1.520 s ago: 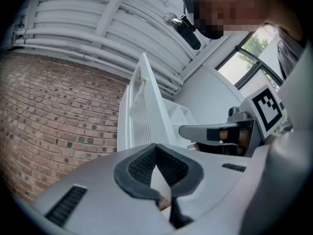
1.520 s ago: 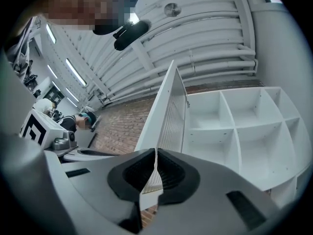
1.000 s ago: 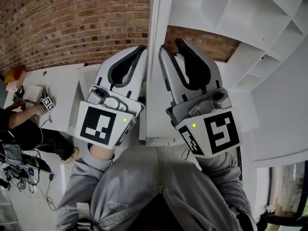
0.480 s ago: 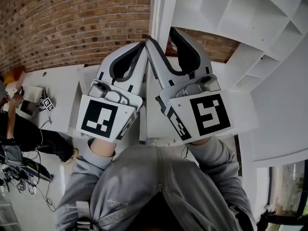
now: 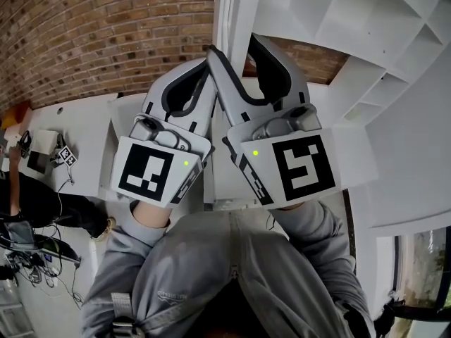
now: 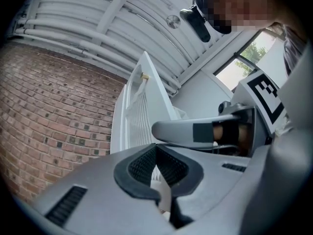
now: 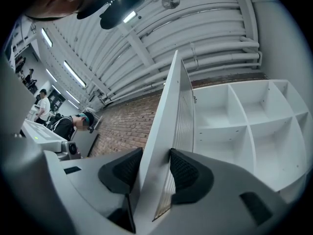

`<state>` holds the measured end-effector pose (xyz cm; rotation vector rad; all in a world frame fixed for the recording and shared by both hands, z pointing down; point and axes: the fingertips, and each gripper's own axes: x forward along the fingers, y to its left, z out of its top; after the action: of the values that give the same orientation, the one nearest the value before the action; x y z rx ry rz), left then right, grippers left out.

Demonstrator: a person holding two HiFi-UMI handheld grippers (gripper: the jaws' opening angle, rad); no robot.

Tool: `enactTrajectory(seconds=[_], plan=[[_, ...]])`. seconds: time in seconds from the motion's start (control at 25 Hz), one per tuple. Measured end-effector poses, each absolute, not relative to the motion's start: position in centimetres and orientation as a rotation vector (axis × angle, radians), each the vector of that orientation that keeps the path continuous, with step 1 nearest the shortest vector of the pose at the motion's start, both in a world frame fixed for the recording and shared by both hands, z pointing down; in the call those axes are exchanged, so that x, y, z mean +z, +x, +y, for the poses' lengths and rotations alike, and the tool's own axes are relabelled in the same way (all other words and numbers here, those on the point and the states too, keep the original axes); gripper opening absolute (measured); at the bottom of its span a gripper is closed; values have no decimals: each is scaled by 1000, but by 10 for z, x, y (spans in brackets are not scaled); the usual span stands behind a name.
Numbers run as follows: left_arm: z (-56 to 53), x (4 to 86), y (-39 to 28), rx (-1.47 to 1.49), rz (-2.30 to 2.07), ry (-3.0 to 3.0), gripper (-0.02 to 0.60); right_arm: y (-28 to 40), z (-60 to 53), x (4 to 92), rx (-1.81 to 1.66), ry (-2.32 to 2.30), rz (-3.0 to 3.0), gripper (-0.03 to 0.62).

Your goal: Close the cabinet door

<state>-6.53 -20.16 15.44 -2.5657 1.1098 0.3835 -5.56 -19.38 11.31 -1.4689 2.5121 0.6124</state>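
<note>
The white cabinet door (image 5: pixel 229 13) stands open, edge-on toward me, with a ribbed panel (image 7: pixel 183 116) on its inner side. My right gripper (image 5: pixel 232 46) straddles the door's edge (image 7: pixel 164 131). Its jaws have just been opening and now stand wide, one pad on each side of the door, close to it. Whether they touch it is unclear. My left gripper (image 5: pixel 206 72) hangs just left of the door, shut with nothing between its pads (image 6: pixel 142 163). The door (image 6: pixel 142 106) rises beyond its tips. The right gripper's finger (image 6: pixel 195 131) crosses the left gripper view.
The white cabinet's open shelves (image 5: pixel 366 20) fill the right side and show in the right gripper view (image 7: pixel 244 126). A brick wall (image 5: pixel 106 27) lies behind on the left. A white table (image 5: pixel 77 125) with a seated person (image 5: pixel 21 196) and floor cables are at far left.
My right gripper has shifted left from the door's right side, and its jaws have spread so that they now sit either side of the door's edge. The left gripper has barely moved.
</note>
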Motion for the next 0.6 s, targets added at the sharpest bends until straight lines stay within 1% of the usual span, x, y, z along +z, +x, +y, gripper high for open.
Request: enactTrajectory(seconds=[0.2,0.6], plan=[[-205,155,-54,404,1064,-2595,6,-49,-195,114,599,-1468,2516,190],[-206,158,-23,407,960,-2642,6,-18,-195,116,578,-1528,2501,160]])
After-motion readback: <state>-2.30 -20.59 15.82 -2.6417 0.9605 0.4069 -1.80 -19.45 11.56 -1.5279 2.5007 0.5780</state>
